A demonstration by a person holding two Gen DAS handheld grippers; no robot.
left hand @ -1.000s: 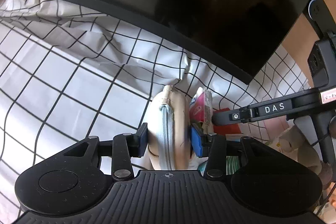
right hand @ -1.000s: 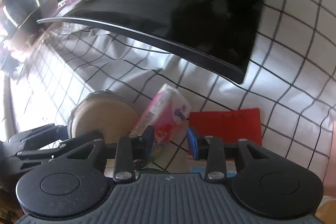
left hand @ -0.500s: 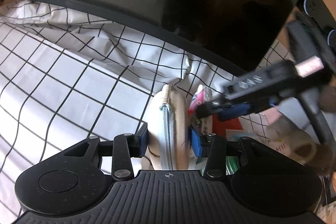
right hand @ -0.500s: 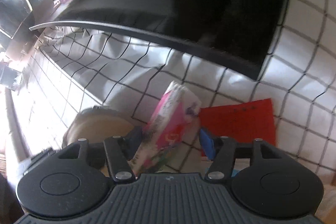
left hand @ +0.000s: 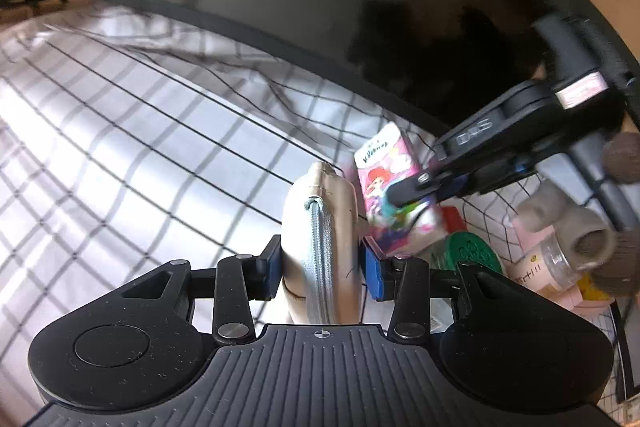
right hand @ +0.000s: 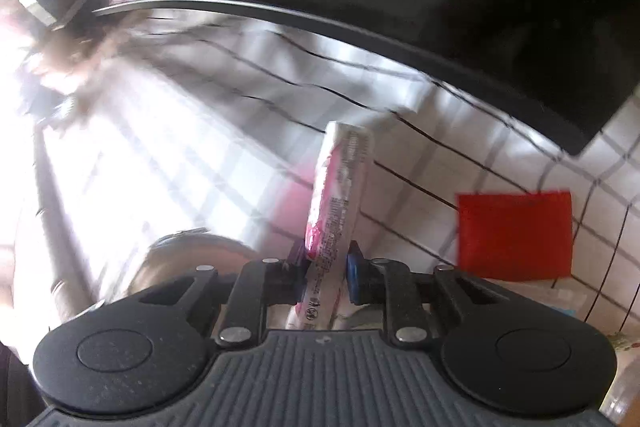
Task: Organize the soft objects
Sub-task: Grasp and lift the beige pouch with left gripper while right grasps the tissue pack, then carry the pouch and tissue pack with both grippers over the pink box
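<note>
Two grips at once: left gripper (left hand: 320, 273) pinches the beige zip pouch (left hand: 320, 247) above the checked cloth (left hand: 120, 167); right gripper (right hand: 326, 273) is closing on the pink tissue pack (right hand: 340, 195) (squashy, so squeeze gently, lift level).

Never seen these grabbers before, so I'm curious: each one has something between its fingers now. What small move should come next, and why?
Probably lift both a little higher off the checked cloth. The left gripper clamps the beige zip pouch; the right gripper is closing on the pink tissue pack. Clutter, a green lid and a red card, lies just beside them.
</note>
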